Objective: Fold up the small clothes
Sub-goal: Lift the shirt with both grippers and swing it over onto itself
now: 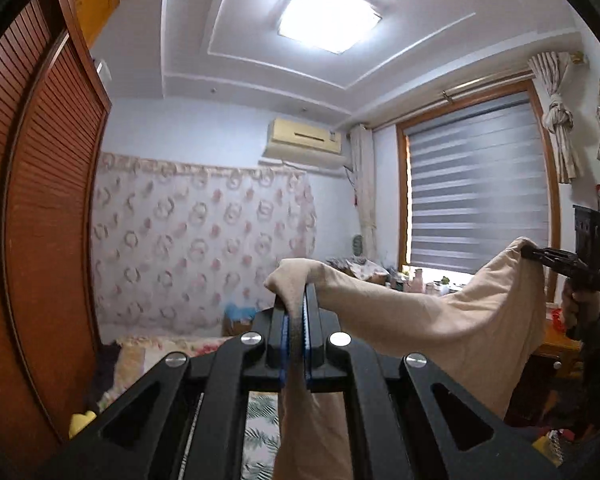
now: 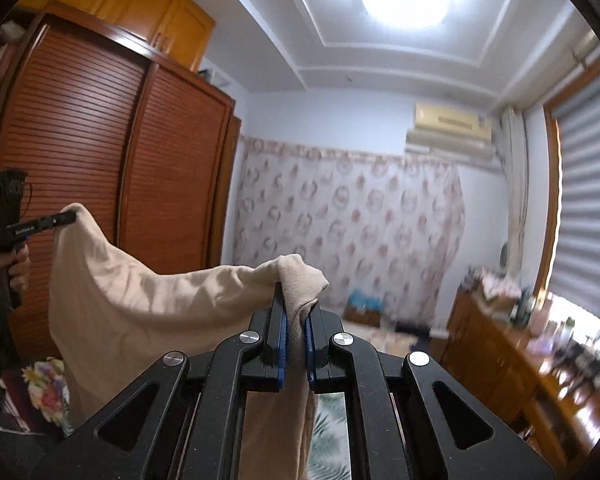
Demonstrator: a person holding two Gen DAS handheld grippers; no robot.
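Both hand-held grippers are clamped on the beige garment, one corner each. Left hand-held gripper: jaws together on a bunched corner. Right hand-held gripper: same, fabric pinched between the blue pads. The garment hangs in the air between them, above the leaf-print bed, sagging in the middle and draping below the jaws. It reads as light, soft, limp knit: no stiffness, stretches and sags. Best held at corners or hem with plenty of fabric in the pinch; thin edges may slip. Keep it taut to avoid creases when laying down.
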